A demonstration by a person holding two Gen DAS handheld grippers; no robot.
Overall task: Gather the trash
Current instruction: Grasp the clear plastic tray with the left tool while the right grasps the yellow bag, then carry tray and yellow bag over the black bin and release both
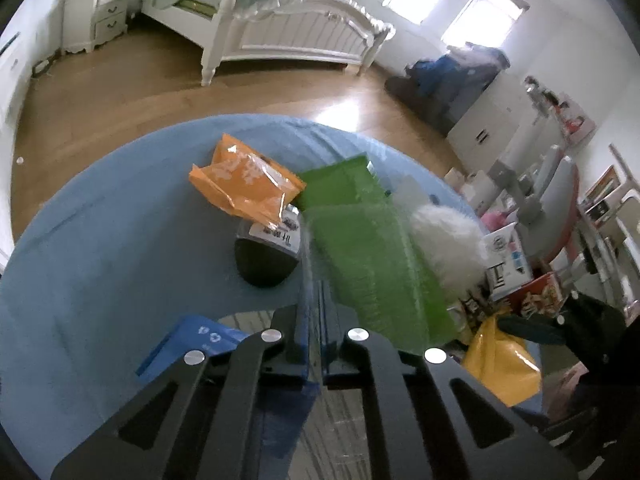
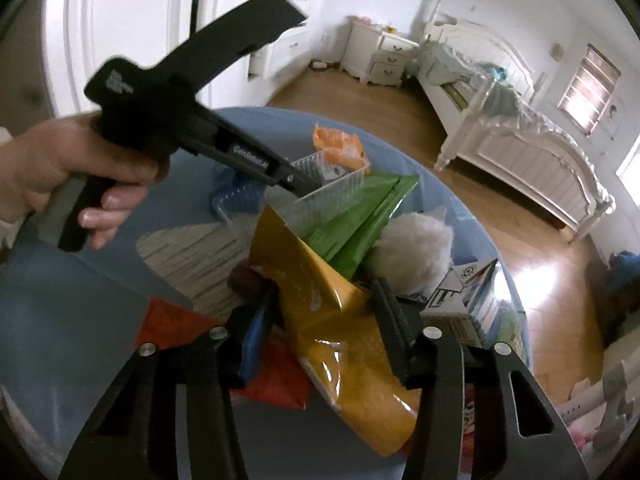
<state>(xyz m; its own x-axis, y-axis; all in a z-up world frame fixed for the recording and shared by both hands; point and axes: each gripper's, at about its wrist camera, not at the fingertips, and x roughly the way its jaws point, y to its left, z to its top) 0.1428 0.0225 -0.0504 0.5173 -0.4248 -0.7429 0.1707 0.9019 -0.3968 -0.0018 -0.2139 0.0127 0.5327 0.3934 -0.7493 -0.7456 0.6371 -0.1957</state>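
Note:
My left gripper (image 1: 314, 300) is shut on the rim of a clear plastic tray (image 2: 320, 196) and holds it above the blue-clothed table (image 1: 100, 240); in the right wrist view the left gripper (image 2: 308, 186) pinches the tray's edge. My right gripper (image 2: 324, 312) is closed around a yellow snack bag (image 2: 340, 320). On the table lie an orange bag (image 1: 244, 186), green wrappers (image 1: 360, 248), a white fluffy wad (image 1: 444, 240), a dark round object (image 1: 264, 264) and a red wrapper (image 2: 172, 320).
A blue recycling-marked bag (image 1: 200, 340) lies near the table's front. A small carton (image 2: 464, 296) stands at the table's right edge. A white bed (image 1: 280, 28), nightstand (image 1: 96, 12) and wooden floor lie beyond. Cluttered shelves stand at the right.

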